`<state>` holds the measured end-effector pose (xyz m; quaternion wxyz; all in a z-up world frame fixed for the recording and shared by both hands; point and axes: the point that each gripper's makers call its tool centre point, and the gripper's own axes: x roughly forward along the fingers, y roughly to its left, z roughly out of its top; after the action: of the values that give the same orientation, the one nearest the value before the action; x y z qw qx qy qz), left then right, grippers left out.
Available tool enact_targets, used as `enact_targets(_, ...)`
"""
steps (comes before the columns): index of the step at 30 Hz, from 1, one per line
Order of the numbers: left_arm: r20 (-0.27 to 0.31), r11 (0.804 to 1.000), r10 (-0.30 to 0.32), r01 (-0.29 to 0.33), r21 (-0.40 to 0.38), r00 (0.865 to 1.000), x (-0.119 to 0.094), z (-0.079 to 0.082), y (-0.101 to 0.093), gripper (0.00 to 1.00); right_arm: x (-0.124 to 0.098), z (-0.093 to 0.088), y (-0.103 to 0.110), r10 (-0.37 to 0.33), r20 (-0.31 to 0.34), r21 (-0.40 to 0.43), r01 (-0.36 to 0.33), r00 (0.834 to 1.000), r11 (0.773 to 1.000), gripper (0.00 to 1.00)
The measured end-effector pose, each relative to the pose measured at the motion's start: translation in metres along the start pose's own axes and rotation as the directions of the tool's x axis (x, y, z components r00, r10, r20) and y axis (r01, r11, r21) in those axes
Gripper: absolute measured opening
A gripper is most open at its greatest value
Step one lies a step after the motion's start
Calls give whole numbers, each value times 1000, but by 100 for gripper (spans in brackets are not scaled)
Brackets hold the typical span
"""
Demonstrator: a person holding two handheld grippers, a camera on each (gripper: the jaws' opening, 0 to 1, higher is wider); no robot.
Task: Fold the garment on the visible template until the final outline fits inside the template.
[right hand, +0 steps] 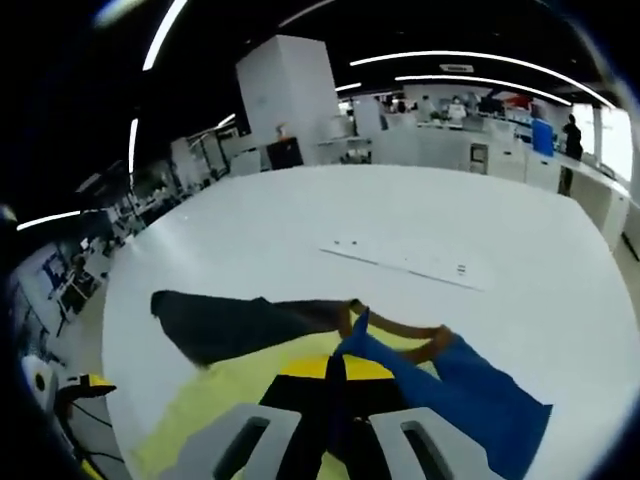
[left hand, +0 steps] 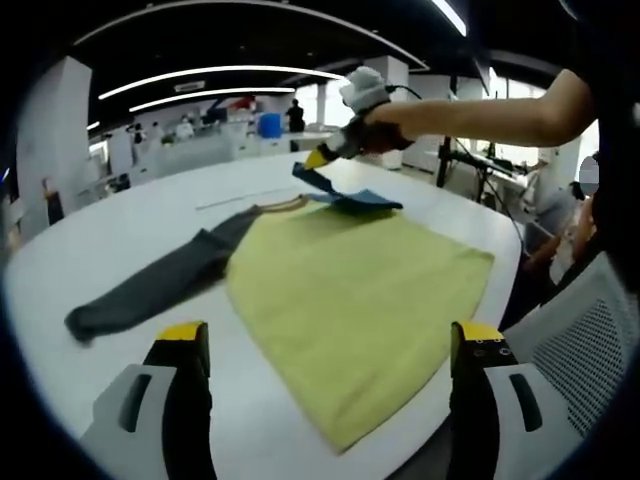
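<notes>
One soft shirt (left hand: 350, 300) lies spread flat on a big white table (left hand: 120, 240). Its body is a smooth yellow-green cloth, almost square, and it reaches close to the near edge of the table. The shirt has two sleeves. The gray sleeve (left hand: 160, 280) is long and thin and lies flat, stretched out toward the table's left edge. The blue sleeve (right hand: 460, 385) is lifted up and bends in a fold. A brown band (right hand: 395, 325) runs round the neck.

The left gripper (left hand: 325, 345) hangs low above the near edge of the table. Its two jaws have yellow tips and stand wide apart, with nothing between them.

In the left gripper view, a person's bare arm (left hand: 500, 115) reaches straight out over the far side of the shirt, holding the right gripper (left hand: 320, 158) tipped down to the cloth. In the right gripper view, the right gripper's jaws are pressed together and pinch the blue sleeve near the neck.

A thin white strip (right hand: 405, 262) lies flat on the table beyond the shirt.
</notes>
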<state>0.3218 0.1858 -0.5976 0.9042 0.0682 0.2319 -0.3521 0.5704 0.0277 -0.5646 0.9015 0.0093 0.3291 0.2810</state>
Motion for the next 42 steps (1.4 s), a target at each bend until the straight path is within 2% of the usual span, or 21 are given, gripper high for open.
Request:
enact_targets(19, 5, 999, 20, -20, -37, 1000, -5, -9, 10, 97, 22, 11, 46, 99, 7, -7, -99, 995, 995, 0)
enact_targets(26, 5, 998, 34, -33, -54, 999, -6, -8, 11, 96, 27, 0, 66, 140, -16, 1, -140, 990, 990, 0)
enact_targets(31, 10, 996, 36, -35, -81, 999, -6, -8, 10, 96, 33, -8, 87, 201, -27, -19, -201, 979, 979, 0)
enact_targets(34, 5, 997, 35, -34, -70, 999, -6, -8, 9, 96, 37, -14, 94, 214, -36, -29, -215, 976, 976, 0)
enact_targets(38, 10, 997, 35, -34, -65, 999, -7, -6, 8, 97, 45, -23, 97, 213, -57, -22, -214, 975, 977, 0)
enact_targets(42, 10, 997, 34, -33, -64, 999, -8, -7, 6, 97, 51, -29, 95, 206, -65, 28, -205, 976, 978, 0)
